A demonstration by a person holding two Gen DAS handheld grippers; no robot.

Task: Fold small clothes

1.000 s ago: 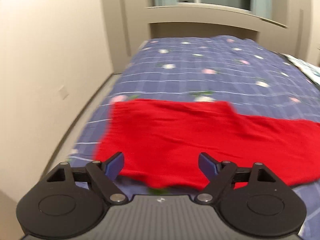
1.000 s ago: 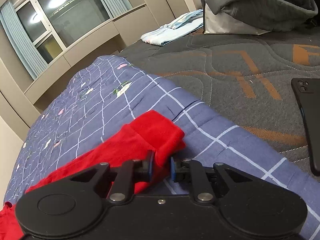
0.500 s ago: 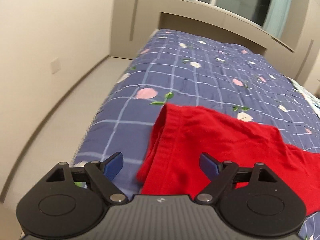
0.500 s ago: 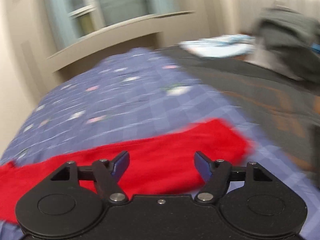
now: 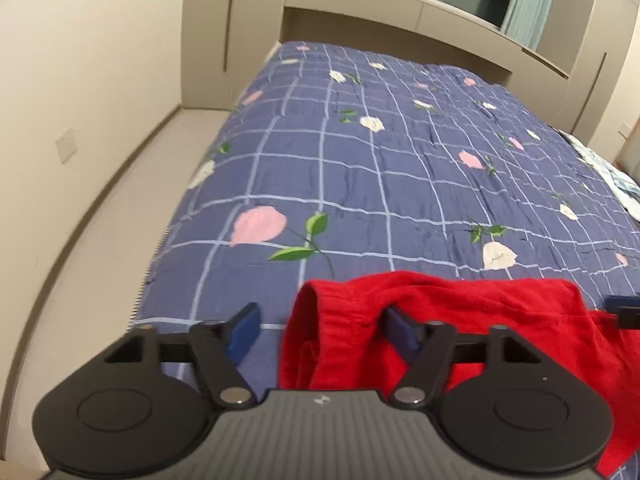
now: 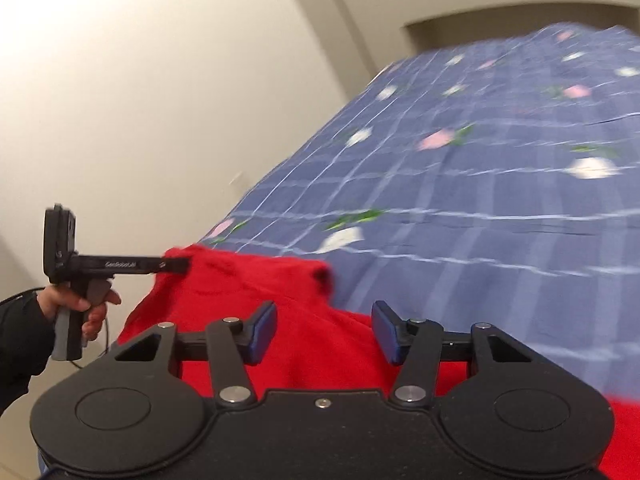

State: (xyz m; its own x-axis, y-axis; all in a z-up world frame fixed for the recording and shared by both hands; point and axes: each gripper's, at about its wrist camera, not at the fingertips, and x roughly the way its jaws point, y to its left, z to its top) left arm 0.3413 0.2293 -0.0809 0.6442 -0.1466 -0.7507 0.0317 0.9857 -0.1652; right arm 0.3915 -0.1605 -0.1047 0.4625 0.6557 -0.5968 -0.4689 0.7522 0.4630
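Note:
A red garment (image 5: 448, 320) lies on the blue checked floral bedspread (image 5: 380, 168) near the bed's near left corner. My left gripper (image 5: 320, 330) is open, with the garment's bunched edge between its blue pads; the cloth drapes over the right pad. My right gripper (image 6: 324, 332) is open just above the red garment (image 6: 280, 304), with cloth under and between the pads. In the right wrist view the left gripper (image 6: 176, 265) reaches in from the left, its tip at the garment's far left corner.
The bed's left edge (image 5: 172, 236) drops to a pale floor (image 5: 100, 240) beside a beige wall. A window ledge (image 5: 400, 16) runs behind the bed. Light blue folded cloth (image 5: 616, 176) lies at the far right of the bed.
My right gripper opened, let go of the red cloth and swung left toward the other end. My left gripper moved closer, so the garment's edge now lies between its open pads.

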